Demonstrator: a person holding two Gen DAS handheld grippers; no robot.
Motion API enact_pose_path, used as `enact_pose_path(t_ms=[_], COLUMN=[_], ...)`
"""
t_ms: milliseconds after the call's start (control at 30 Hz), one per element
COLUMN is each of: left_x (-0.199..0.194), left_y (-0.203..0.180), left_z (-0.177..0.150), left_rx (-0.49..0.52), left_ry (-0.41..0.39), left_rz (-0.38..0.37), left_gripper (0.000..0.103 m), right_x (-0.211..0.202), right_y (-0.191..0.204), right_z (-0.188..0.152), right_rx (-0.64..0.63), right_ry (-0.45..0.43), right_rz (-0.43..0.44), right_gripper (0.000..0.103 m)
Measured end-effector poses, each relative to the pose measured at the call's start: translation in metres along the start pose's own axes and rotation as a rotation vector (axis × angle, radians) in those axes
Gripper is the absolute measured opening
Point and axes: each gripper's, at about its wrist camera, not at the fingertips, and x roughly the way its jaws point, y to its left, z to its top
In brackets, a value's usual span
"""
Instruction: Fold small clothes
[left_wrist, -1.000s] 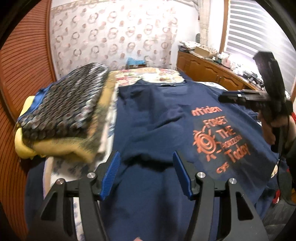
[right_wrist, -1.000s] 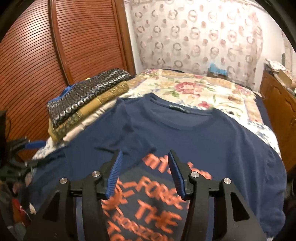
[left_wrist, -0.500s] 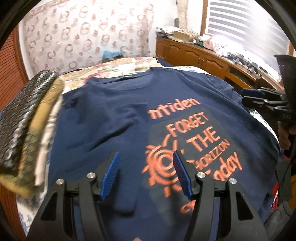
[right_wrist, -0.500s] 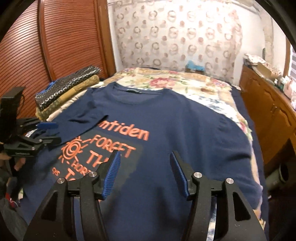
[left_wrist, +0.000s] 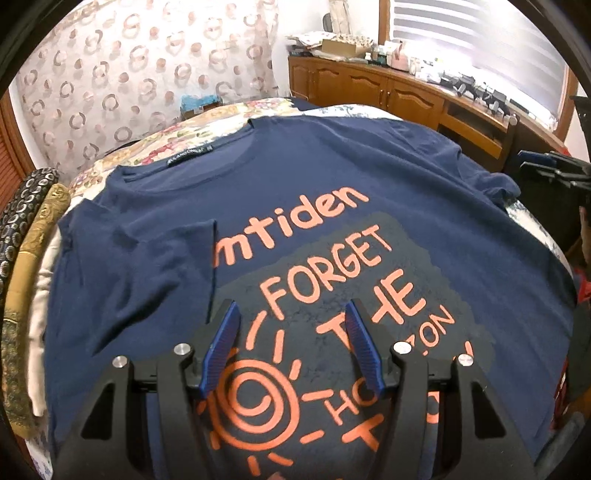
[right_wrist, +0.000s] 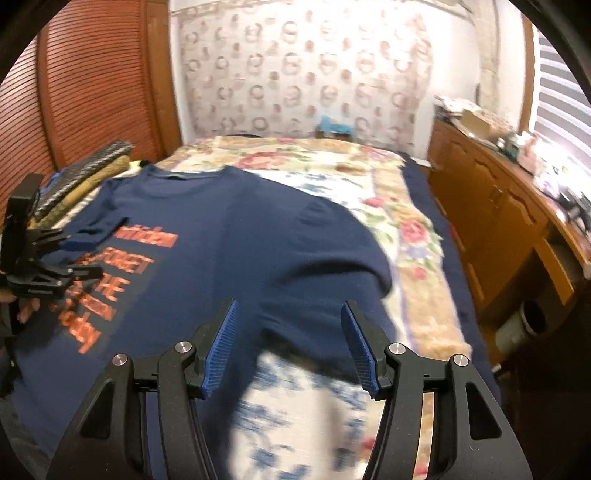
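Left gripper (left_wrist: 291, 345): jaws apart, nothing between the blue pads; held above the printed chest of the navy T-shirt (left_wrist: 314, 192). Directly under and beyond the jaws, the orange sun spiral and the words "FORGET THE HORIZON". Beyond the left jaw, one sleeve (left_wrist: 147, 258) folded inward over the shirt front, its hem just touching the first letters of the upper word. Further ahead, the neckline with a small label. To the left of the jaws, at the shirt's edge, a stack of folded fabrics (left_wrist: 26, 258). To the far right, the other gripper's dark body partly in frame.

Right gripper (right_wrist: 290, 345): jaws apart, having just been opening, with nothing between them; held above the shirt's other side edge, where navy cloth meets the floral bedspread (right_wrist: 406, 229). The picture is blurred here. Ahead of the jaws, the unfolded sleeve (right_wrist: 332, 236) lying flat on the bedspread. To the left, the left gripper over the orange print.

Beyond the bed in both views: patterned curtain (right_wrist: 314, 74); wooden cabinets (right_wrist: 498, 206) to the right.
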Motion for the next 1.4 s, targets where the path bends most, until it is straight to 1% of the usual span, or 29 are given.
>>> enact_pose_path(t_ms=[167, 233, 300, 533, 800, 867, 967, 1000, 1033, 1067, 1133, 1167, 1233, 1333, 1400], left_x=[0.003, 0.005, 0.006, 0.008, 0.009, 0.009, 0.009, 0.009, 0.009, 0.009, 0.008, 0.008, 0.008, 0.008, 0.008], left_y=[0.003, 0.003, -0.001, -0.008, -0.008, -0.009, -0.006, -0.007, -0.003, -0.003, -0.001, -0.002, -0.002, -0.002, -0.001], left_z=[0.000, 0.001, 0.002, 0.003, 0.004, 0.004, 0.004, 0.004, 0.004, 0.003, 0.002, 0.002, 0.002, 0.002, 0.002], left_rx=[-0.012, -0.008, 0.008, 0.012, 0.008, 0.009, 0.008, 0.008, 0.009, 0.012, 0.014, 0.013, 0.013, 0.012, 0.011], left_ry=[-0.012, -0.009, -0.007, -0.005, -0.003, -0.004, -0.002, -0.002, -0.001, -0.001, 0.000, 0.000, 0.000, 0.000, 0.000], left_rz=[-0.030, -0.047, -0.040, -0.048, -0.041, -0.038, -0.045, -0.048, -0.048, -0.049, -0.051, -0.051, -0.050, -0.050, -0.051], left_gripper=[0.061, 0.066, 0.070, 0.073, 0.075, 0.075, 0.075, 0.075, 0.076, 0.077, 0.077, 0.078, 0.078, 0.078, 0.079], right_x=[0.005, 0.010, 0.016, 0.035, 0.044, 0.044, 0.044, 0.044, 0.043, 0.042, 0.040, 0.038, 0.035, 0.027, 0.019], right_y=[-0.027, -0.036, -0.041, -0.061, -0.071, -0.071, -0.069, -0.068, -0.066, -0.064, -0.060, -0.058, -0.055, -0.049, -0.044], right_z=[-0.008, -0.010, -0.012, -0.021, -0.025, -0.024, -0.022, -0.021, -0.019, -0.018, -0.015, -0.013, -0.009, -0.001, 0.008], right_rx=[0.042, 0.069, 0.086, 0.176, 0.239, 0.240, 0.235, 0.230, 0.220, 0.210, 0.181, 0.171, 0.158, 0.132, 0.121], right_ry=[0.026, 0.042, 0.055, 0.115, 0.133, 0.133, 0.132, 0.132, 0.129, 0.127, 0.118, 0.109, 0.097, 0.061, 0.021], right_rz=[-0.028, -0.022, -0.015, 0.032, 0.088, 0.099, 0.116, 0.121, 0.124, 0.117, 0.091, 0.083, 0.089, 0.088, 0.091], right_gripper=[0.059, 0.059, 0.059, 0.059, 0.058, 0.057, 0.048, 0.043, 0.035, 0.031, 0.014, 0.010, 0.004, 0.002, 0.002])
